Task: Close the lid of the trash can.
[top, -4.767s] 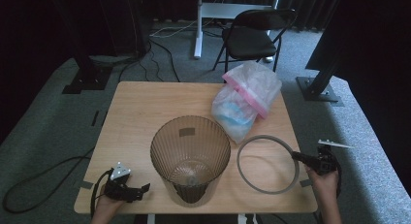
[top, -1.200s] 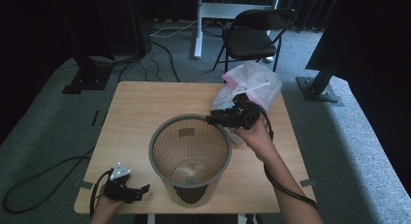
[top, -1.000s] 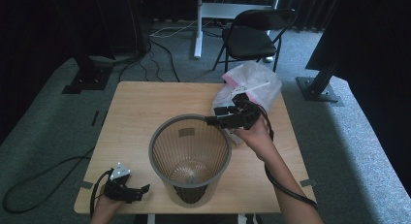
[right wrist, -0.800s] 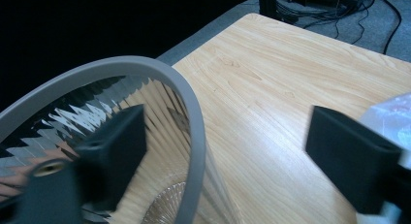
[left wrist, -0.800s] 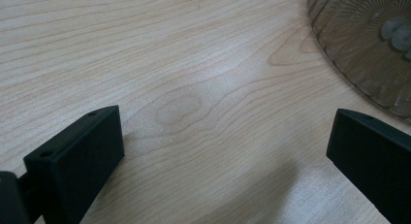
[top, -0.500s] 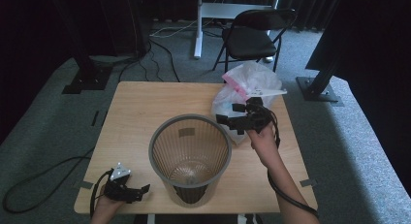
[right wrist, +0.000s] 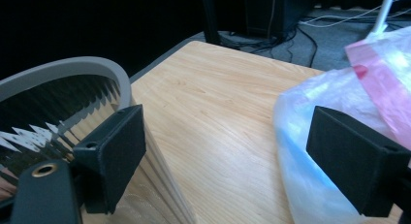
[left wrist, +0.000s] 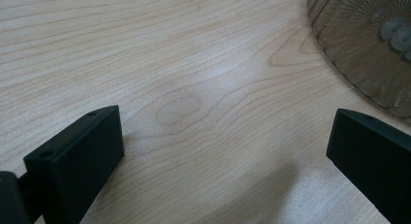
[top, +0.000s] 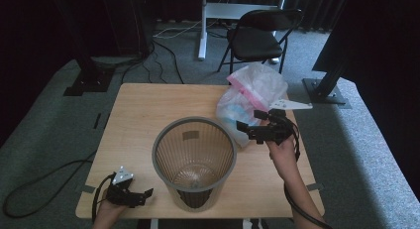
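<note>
At the near edge of the table (top: 148, 105), the left gripper (top: 141, 196) is rested on the wood with its jaws set wide apart and nothing between them; the hand behind it is cut off by the picture's lower border. Just beside it, the ribbed bin (top: 193, 159) is stood upright, its base blurred through the translucent wall. Farther on, the right gripper (top: 246, 130) is held between the bin's grey rim and the plastic bag (top: 255, 92); its jaws have just been opening and are spread wide on bare air. The bag's contents cannot be made out. Beyond the table, a folding chair (top: 262, 38) is partly lost in shadow.
</note>
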`<action>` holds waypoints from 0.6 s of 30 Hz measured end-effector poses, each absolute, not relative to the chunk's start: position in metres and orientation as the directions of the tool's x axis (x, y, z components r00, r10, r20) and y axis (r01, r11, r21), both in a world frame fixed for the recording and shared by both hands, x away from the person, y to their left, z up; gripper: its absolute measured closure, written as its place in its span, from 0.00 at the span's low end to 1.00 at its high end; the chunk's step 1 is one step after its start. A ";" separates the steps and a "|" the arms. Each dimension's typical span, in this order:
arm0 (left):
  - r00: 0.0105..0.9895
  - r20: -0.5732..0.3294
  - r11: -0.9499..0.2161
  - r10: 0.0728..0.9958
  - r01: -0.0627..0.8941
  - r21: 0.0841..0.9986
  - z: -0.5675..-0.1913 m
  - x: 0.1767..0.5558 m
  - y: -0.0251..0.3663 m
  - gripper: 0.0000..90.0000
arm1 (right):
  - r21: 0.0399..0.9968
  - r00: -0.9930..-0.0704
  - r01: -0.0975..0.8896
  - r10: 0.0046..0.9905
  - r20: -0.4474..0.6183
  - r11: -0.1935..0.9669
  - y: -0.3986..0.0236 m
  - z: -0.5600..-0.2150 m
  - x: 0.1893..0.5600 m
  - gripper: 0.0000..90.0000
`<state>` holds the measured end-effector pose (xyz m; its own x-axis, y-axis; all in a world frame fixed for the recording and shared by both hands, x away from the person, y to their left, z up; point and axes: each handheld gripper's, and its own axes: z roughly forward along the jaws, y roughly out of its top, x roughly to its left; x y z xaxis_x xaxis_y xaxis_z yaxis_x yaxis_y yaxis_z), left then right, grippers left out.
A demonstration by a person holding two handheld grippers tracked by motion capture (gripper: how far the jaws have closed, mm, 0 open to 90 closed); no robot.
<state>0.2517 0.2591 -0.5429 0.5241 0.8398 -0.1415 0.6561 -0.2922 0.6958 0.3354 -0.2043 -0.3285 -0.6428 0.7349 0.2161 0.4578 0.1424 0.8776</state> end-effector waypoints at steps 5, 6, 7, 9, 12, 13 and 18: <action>0.524 -0.142 -0.291 0.840 0.656 0.697 -0.543 0.252 0.259 0.00 | 0.877 -0.626 0.457 0.753 0.202 0.145 -0.212 -0.337 0.329 0.15; 0.524 -0.142 -0.292 0.840 0.656 0.696 -0.543 0.252 0.259 0.00 | 0.878 -0.623 0.458 0.756 0.203 0.141 -0.214 -0.339 0.328 0.15; 0.524 -0.141 -0.292 0.840 0.656 0.696 -0.543 0.252 0.259 0.00 | 0.878 -0.620 0.458 0.758 0.203 0.139 -0.216 -0.341 0.327 0.15; 0.524 -0.141 -0.292 0.840 0.655 0.696 -0.543 0.252 0.259 0.00 | 0.877 -0.612 0.462 0.763 0.206 0.135 -0.219 -0.345 0.325 0.15; 0.525 -0.142 -0.292 0.839 0.656 0.696 -0.543 0.252 0.259 0.00 | 0.878 -0.600 0.460 0.775 0.198 0.132 -0.223 -0.352 0.321 0.15; 0.524 -0.142 -0.292 0.840 0.656 0.696 -0.543 0.252 0.259 0.00 | 0.877 -0.598 0.463 0.776 0.201 0.130 -0.225 -0.354 0.320 0.15; 0.525 -0.141 -0.294 0.839 0.655 0.696 -0.543 0.252 0.259 0.00 | 0.872 -0.587 0.470 0.786 0.195 0.135 -0.231 -0.367 0.314 0.15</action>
<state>0.2515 0.2589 -0.5429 0.5252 0.8393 -0.1405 0.6555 -0.2936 0.6958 0.3140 -0.2307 -0.3667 -0.5871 0.7857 0.1950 0.4702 0.1348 0.8722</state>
